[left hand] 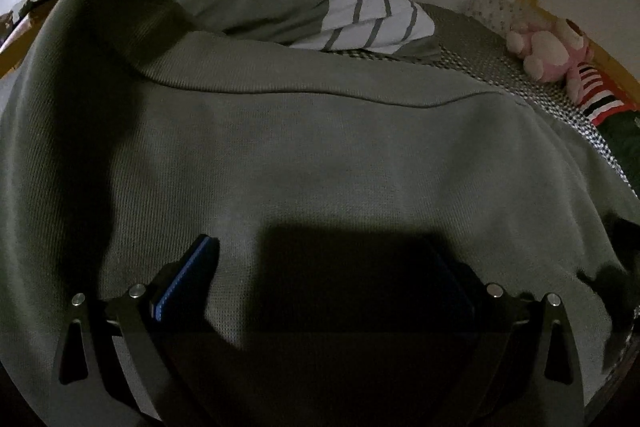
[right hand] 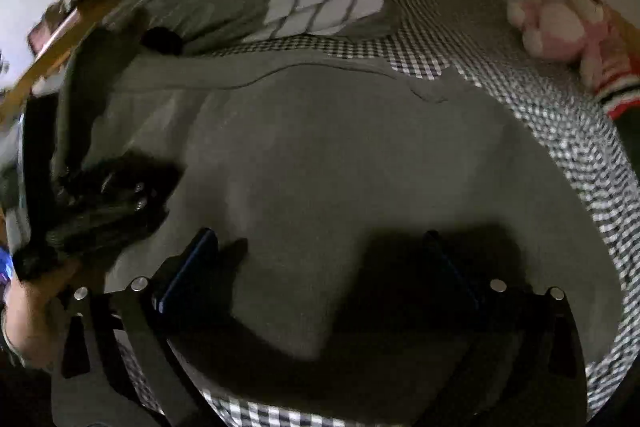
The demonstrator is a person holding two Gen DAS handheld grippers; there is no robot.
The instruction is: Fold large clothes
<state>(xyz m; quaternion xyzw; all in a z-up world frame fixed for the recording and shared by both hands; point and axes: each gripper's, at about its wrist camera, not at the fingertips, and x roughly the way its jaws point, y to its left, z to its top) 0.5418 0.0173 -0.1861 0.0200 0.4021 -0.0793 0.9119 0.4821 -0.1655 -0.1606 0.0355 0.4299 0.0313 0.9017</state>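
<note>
The grey sweater point(right hand: 320, 155) lies spread flat on the checked bedsheet point(right hand: 568, 131), directly ahead of and below both grippers, its long axis running left to right across the bed with a folded-over edge along its far side. In the right wrist view the left gripper point(right hand: 108, 199) sits at the sweater's left edge, and a sleeve or side flap rises just past it; whether it grips cloth there cannot be told. The right gripper point(right hand: 320, 247) hovers over the near middle, jaws wide, holding nothing. In its own view, the left gripper point(left hand: 324, 251) shows its jaws wide apart over the fabric, nothing between them. The left one seems nearer the sleeve, so it would likely lead the next fold.
</note>
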